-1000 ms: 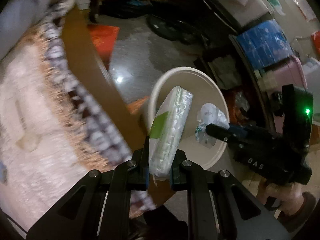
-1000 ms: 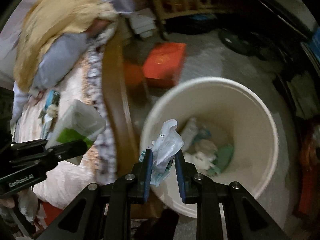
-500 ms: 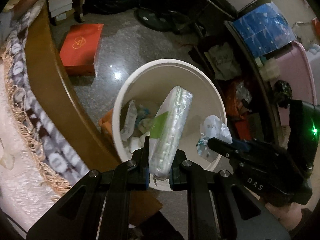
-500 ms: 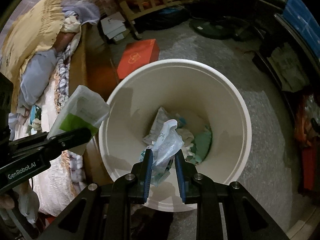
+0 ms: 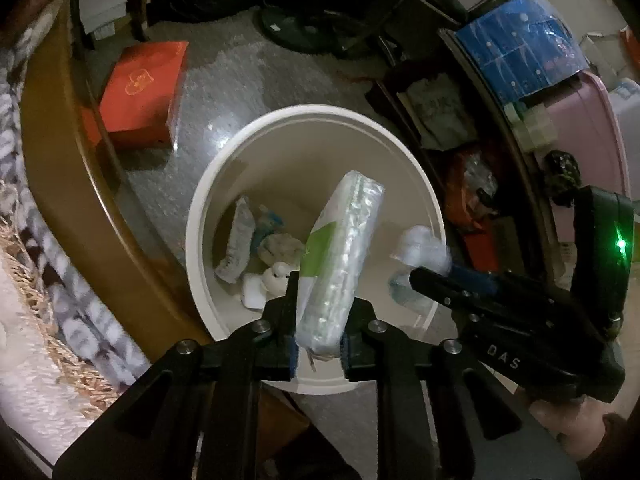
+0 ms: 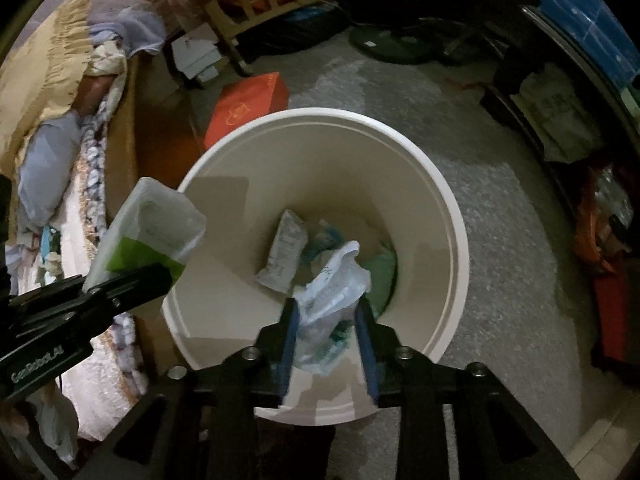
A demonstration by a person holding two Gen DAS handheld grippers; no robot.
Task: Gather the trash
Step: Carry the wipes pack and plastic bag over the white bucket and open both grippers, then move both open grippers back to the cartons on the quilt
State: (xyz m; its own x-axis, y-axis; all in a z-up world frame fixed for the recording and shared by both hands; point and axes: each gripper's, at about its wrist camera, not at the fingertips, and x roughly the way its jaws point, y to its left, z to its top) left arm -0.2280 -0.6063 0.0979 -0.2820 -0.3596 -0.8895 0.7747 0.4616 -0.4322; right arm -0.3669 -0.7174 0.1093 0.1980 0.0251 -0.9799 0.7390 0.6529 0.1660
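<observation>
A cream round trash bin (image 5: 256, 148) (image 6: 448, 216) stands on the floor with several wrappers and tissues at its bottom. My left gripper (image 5: 318, 346) is shut on a flat white-and-green tissue pack (image 5: 340, 256), held over the bin; the pack also shows in the right wrist view (image 6: 148, 228). My right gripper (image 6: 326, 350) hangs over the bin with its jaws spread wider than before, and a crumpled clear plastic wrapper (image 6: 332, 300) sits loosely between them. That wrapper also shows in the left wrist view (image 5: 420, 246).
A wooden bed edge (image 5: 68, 184) with bedding lies left of the bin. A red box (image 5: 144, 92) (image 6: 248, 108) sits on the floor behind it. Cluttered shelves, blue packs (image 5: 516, 48) and a pink case (image 5: 580, 128) line the right.
Both grippers have moved from beside the bed to over the bin. The right jaws have spread apart around the plastic wrapper. The left still grips the tissue pack.
</observation>
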